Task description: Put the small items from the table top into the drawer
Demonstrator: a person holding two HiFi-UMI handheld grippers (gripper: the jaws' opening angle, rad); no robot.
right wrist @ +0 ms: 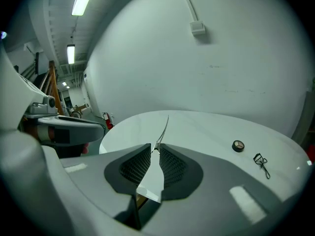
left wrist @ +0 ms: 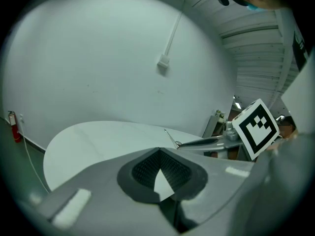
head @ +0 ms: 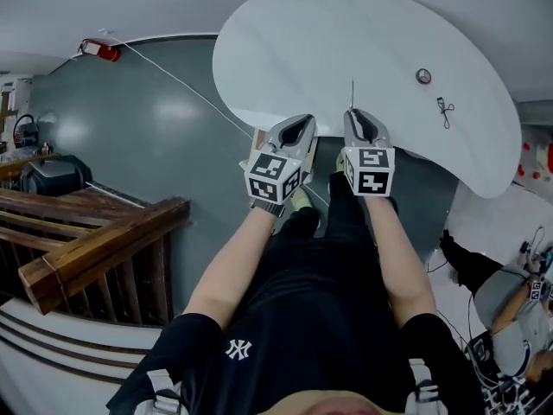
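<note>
A white rounded table (head: 363, 33) lies ahead. On its right part sit a small round compact (head: 423, 76) (right wrist: 238, 145) and an eyelash curler (head: 444, 111) (right wrist: 261, 163). My right gripper (head: 354, 113) (right wrist: 156, 147) hovers over the table's near edge, shut on a thin metal tool (right wrist: 164, 127) (head: 352, 93) that pokes forward from its tips. My left gripper (head: 302, 121) (left wrist: 158, 150) is close beside it on the left, shut with nothing between its pads. A pale wooden part (head: 257, 138) shows under the table edge by the left gripper; I cannot tell whether it is the drawer.
A wooden railing (head: 95, 240) and steps run along the left. A red fire extinguisher (head: 102, 50) lies at the far left wall, with a white cable crossing the grey floor (head: 173, 111). A person (head: 510, 318) sits at the bottom right.
</note>
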